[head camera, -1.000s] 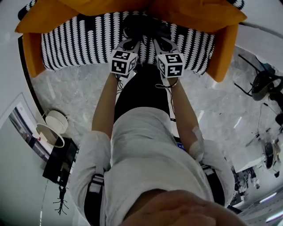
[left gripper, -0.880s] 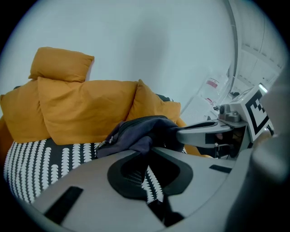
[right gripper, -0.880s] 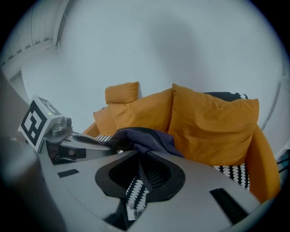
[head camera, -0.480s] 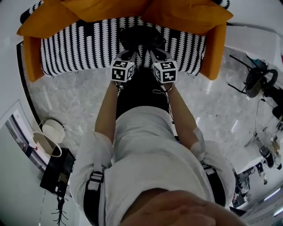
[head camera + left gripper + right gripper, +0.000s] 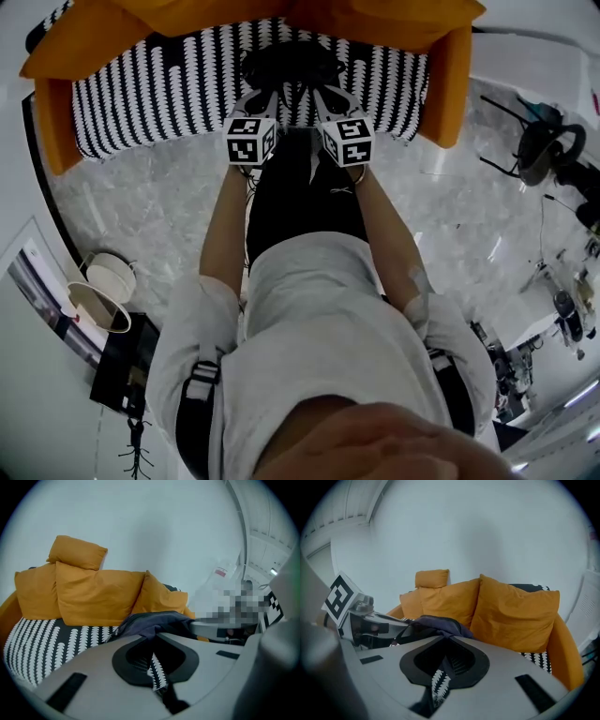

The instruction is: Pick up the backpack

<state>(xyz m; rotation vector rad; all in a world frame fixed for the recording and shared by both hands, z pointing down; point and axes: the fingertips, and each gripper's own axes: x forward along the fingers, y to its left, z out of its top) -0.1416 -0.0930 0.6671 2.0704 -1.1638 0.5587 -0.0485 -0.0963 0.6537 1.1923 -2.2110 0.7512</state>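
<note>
A dark navy backpack (image 5: 286, 64) lies on the black-and-white patterned sofa seat (image 5: 150, 94), in front of orange cushions (image 5: 375, 14). Both grippers reach into it side by side. My left gripper (image 5: 272, 94) is shut on a fold of the backpack's fabric (image 5: 150, 620), which bunches at its tips (image 5: 152, 638). The jaws of my right gripper (image 5: 321, 94) are closing, and a dark backpack strap (image 5: 440, 623) is pinched between its pads (image 5: 449, 640). Patterned seat shows through the slit below each pair of jaws. Most of the backpack is hidden behind the jaws in both gripper views.
Orange armrests (image 5: 448, 84) bound the sofa on both sides, with a white wall behind it. Marble floor (image 5: 150, 206) lies in front. A round white stool (image 5: 108, 281) and a black box (image 5: 122, 361) stand at lower left. Dark stands and a chair (image 5: 548, 155) are at right.
In the head view both grippers have shifted together a little to the left and toward me, still at the backpack. The sofa sits slightly further left in the picture.
</note>
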